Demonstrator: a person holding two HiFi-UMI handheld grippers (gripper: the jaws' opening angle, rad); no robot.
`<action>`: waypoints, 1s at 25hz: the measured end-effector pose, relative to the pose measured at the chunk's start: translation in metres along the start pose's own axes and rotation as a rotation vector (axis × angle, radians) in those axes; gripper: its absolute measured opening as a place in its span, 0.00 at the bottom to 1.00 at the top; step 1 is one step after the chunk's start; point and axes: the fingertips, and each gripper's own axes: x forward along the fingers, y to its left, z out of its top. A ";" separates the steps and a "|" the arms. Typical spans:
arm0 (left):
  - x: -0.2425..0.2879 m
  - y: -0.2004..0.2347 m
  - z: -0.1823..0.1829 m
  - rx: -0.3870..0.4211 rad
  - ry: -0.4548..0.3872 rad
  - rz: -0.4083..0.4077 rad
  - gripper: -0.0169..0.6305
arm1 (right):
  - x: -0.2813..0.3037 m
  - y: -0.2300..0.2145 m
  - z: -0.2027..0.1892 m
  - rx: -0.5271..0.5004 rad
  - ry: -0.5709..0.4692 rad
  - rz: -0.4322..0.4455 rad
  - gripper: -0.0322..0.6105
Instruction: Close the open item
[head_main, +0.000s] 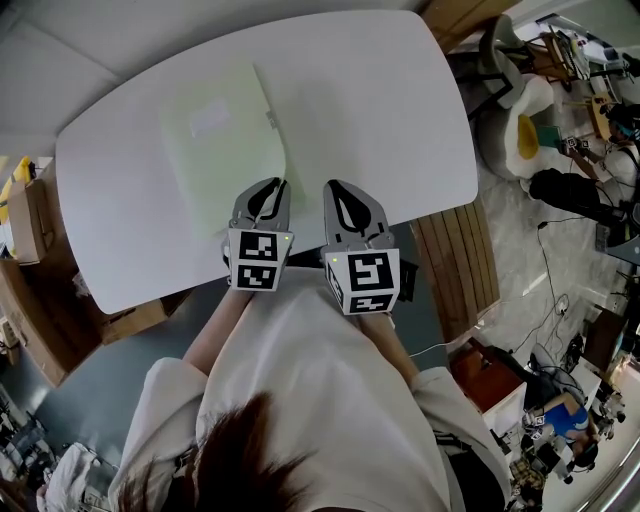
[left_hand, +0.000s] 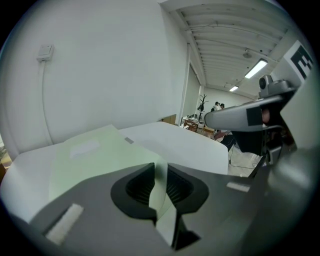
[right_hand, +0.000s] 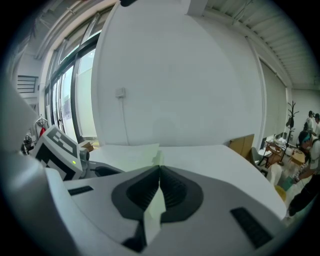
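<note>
Table (head_main: 400, 110); folder (head_main: 220, 140) edge within left tool (head_main: 268, 188)

White rounded desk (head_main: 400, 100) against plain white wall (left_hand: 100, 65); wall switch (left_hand: 45, 51) with cable running down. Grey floor (head_main: 110, 370). Cardboard boxes (head_main: 30, 220) at desk's left, wooden slats (head_main: 455, 255) at its right. Tall windows (right_hand: 75, 95); ceiling strip lights (left_hand: 257, 67) lit.

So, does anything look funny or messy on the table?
Nothing is spilled or torn. The only odd bit: the pale green folder on the white table isn't lying fully flat. A thin part of it stands up on edge, pinched in the left gripper and in the right gripper.
</note>
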 end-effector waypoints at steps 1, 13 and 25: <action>0.001 0.000 -0.001 0.001 0.004 -0.002 0.09 | 0.001 0.000 0.000 0.001 0.001 0.000 0.06; 0.011 -0.001 -0.016 0.016 0.048 -0.028 0.09 | 0.009 0.004 -0.007 0.010 0.030 0.008 0.07; 0.021 -0.009 -0.031 0.032 0.092 -0.043 0.10 | 0.008 0.001 -0.014 0.022 0.044 0.009 0.06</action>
